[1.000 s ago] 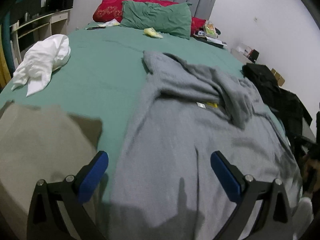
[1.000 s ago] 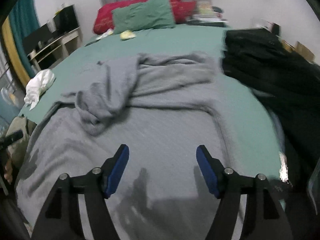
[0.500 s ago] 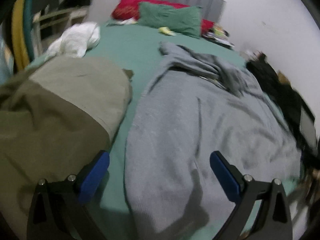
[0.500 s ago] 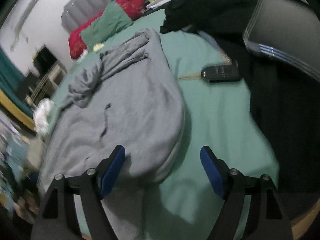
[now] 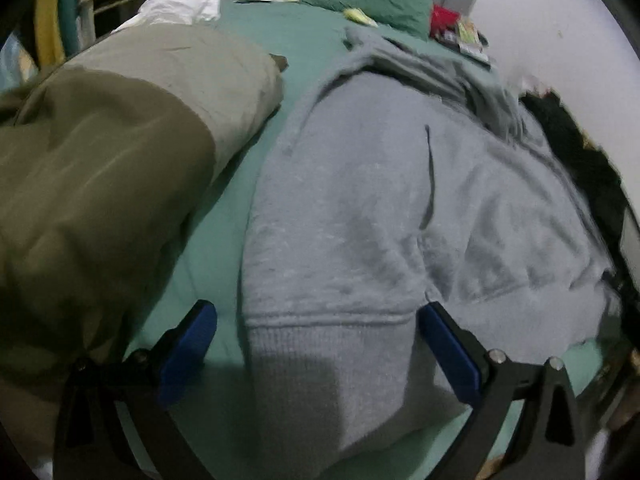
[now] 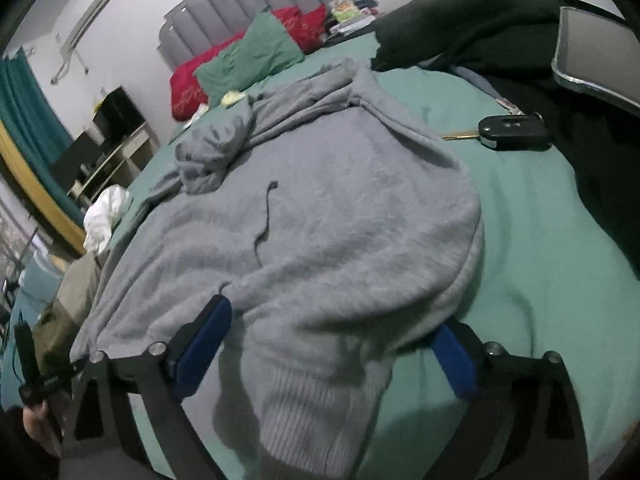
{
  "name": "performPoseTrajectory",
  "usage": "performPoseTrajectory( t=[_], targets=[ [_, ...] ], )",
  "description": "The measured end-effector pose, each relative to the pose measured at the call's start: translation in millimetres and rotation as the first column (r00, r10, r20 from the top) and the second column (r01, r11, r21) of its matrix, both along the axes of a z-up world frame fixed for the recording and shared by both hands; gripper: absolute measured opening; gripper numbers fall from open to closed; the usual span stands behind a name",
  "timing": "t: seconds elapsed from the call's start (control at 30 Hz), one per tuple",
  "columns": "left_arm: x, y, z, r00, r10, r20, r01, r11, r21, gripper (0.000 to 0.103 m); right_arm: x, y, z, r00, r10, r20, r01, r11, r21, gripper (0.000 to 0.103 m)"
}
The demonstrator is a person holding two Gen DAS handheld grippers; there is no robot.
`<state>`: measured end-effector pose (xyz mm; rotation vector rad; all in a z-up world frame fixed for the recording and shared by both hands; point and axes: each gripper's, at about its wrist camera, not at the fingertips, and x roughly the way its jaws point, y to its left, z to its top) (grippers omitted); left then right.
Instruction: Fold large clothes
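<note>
A large grey sweatshirt lies spread on a green bed sheet, its upper part and sleeves bunched toward the pillows. My left gripper is open, its blue fingers straddling the ribbed hem at the garment's left bottom corner. My right gripper is open, its fingers either side of the ribbed hem at the right bottom corner of the sweatshirt. The cloth lies between the jaws of both; neither is closed on it.
An olive-and-beige garment lies left of the sweatshirt. White cloth sits beyond it. Black clothes and a car key lie to the right. Green and red pillows are at the headboard.
Both grippers have dropped down and pulled back to the bed's near edge, each coming to a bottom corner of the sweatshirt's hem. Both stayed open.
</note>
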<state>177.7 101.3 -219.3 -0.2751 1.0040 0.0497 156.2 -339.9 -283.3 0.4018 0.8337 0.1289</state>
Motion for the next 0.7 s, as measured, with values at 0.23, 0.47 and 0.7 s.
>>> performPoseTrajectory(
  t=[0.23,0.47,0.7],
  targets=[
    [-0.8,0.8,4.5,0.999,-0.013,0.035,0.016,0.996,-0.087,0.089,10.7,-0.3,-6.4,0.998,0.054,-0.028,-0.050,0.990,0.130,0.095],
    [-1.5,-21.2,12.1,0.993,-0.101,0.061,0.105,0.993,-0.055,0.029,-1.3,-4.1,-8.4,0.995,0.027,-0.099,-0.011,0.988,0.155,0.012],
    [-13.2,-25.8,29.0,0.988,-0.132,0.083,0.139,0.986,-0.088,0.016,-33.9,-5.8,26.0,0.999,0.016,-0.038,-0.009,0.985,0.172,0.010]
  ],
)
